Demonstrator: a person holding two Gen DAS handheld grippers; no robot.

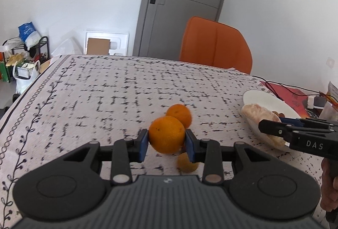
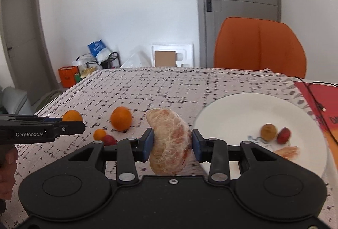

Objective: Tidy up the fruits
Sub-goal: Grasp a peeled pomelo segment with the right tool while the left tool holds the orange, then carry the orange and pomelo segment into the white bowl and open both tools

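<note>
Round orange mandarin (image 1: pixel 166 137) clamped betw blue pads of left gripper (image 1: pixel 166 142), lifted off patterned tablecloth (image 1: pixel 105 89) mid-table. Peeled pinkish pomelo segment (image 2: pixel 170 142) clamped in right gripper (image 2: pixel 172 143), just left of white round plate (image 2: pixel 243 106) near table's right edge. 2nd mandarin (image 2: pixel 120 118), small orange kumquat (image 2: pixel 99 134), red strawberry (image 2: pixel 109 140) loose on cloth. Plate holds brownish round fruit (image 2: pixel 268 132), strawberry (image 2: pixel 284 135), small segment (image 2: pixel 288 152).
</note>
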